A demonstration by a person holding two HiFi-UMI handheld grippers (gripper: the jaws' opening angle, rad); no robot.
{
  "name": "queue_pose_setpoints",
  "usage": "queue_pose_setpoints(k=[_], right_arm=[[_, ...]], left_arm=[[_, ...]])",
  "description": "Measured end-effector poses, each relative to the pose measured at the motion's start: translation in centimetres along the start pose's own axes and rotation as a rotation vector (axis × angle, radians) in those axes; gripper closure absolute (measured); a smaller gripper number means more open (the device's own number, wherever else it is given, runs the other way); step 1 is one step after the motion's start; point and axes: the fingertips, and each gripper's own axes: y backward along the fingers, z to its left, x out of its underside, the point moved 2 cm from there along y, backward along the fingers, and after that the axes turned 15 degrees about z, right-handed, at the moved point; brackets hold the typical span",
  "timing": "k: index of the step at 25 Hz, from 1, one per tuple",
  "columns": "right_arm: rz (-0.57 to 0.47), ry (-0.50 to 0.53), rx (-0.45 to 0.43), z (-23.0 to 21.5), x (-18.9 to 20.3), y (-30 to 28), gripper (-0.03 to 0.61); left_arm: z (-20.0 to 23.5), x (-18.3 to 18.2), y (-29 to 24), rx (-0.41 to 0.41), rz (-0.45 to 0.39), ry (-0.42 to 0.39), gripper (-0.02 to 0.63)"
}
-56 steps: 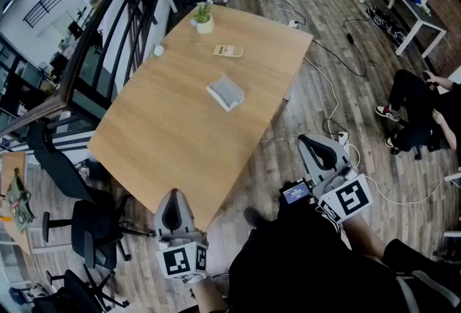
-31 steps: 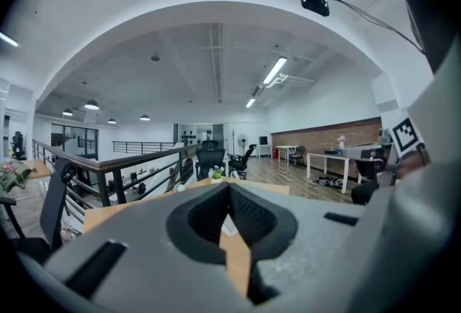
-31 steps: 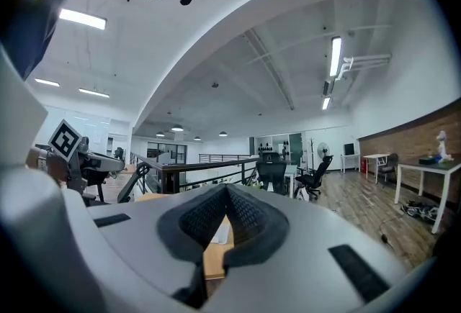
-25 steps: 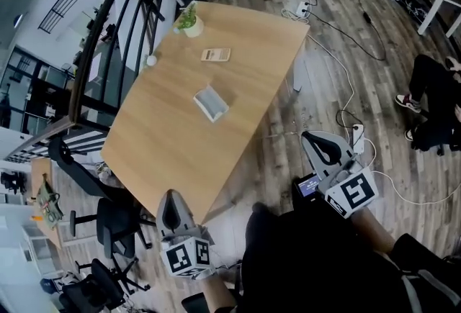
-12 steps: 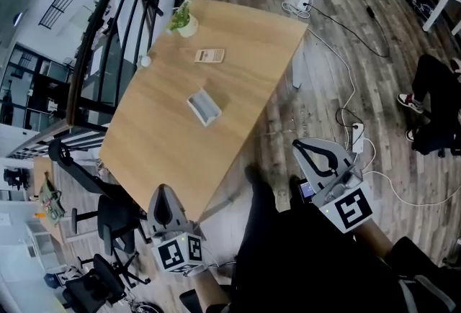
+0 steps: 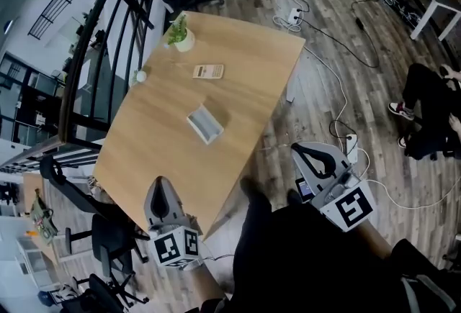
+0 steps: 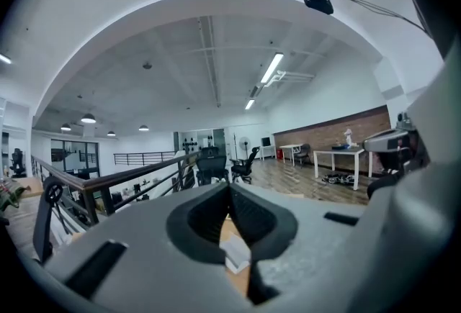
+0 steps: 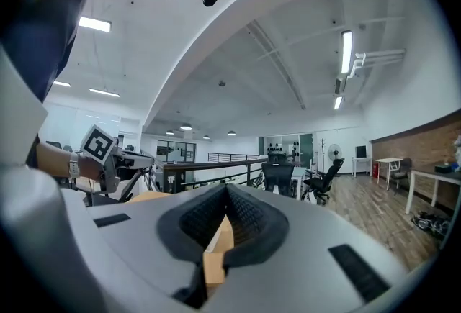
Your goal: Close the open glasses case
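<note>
One open case (image 6: 207,123) is seen lying mid-table (image 6: 245,45), with one plant (image 6: 178,33), one card (image 6: 208,71) and one white ball (image 6: 140,75) beyond it, while two grippers (left (image 6: 160,189), right (image 6: 302,153), each with jaws closed together on nothing) are held at the near end, well apart from the case.

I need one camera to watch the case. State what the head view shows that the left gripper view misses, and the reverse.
Head view only: the whole table, the potted plant, the glasses case lying open. Left gripper view only: the head camera above. Both: the left gripper, shut and empty, a strip of table, and a pale sliver, probably the case.
</note>
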Motion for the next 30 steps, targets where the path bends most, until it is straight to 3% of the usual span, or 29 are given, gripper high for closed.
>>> queue_pose_setpoints(k=[5, 10, 14, 17, 19, 24, 30], right_arm=[[0.002, 0.021, 0.008, 0.3, -2.0, -3.4, 0.566], [-0.005, 0.042, 0.052, 0.5, -4.2, -5.9, 0.566], [0.054, 0.095, 0.070, 1.3, -5.1, -8.4, 0.566], [0.095, 0.068, 0.073, 2.5, -5.8, -10.4, 0.566], [0.114, 0.051, 0.056, 4.0, -6.4, -11.8, 0.566], [0.119, 0.133, 0.037, 7.8, -9.4, -16.1, 0.566], [0.144, 0.111, -0.089, 10.1, -10.3, -22.1, 0.566]], left_arm=[[1.8, -0.2, -3.2, 0.056, -0.021, 0.012, 0.612], [2.7, -0.5, -5.2, 0.131, -0.033, -0.071, 0.614], [4.4, 1.2, -7.0, 0.189, -0.023, 0.017, 0.613], [5.8, 2.9, -8.1, 0.261, -0.011, 0.099, 0.613], [6.8, 4.0, -8.8, 0.285, -0.002, 0.102, 0.612], [10.6, 4.4, -10.0, 0.254, -0.021, 0.114, 0.612], [14.8, 3.9, -9.4, 0.164, -0.032, 0.162, 0.612]])
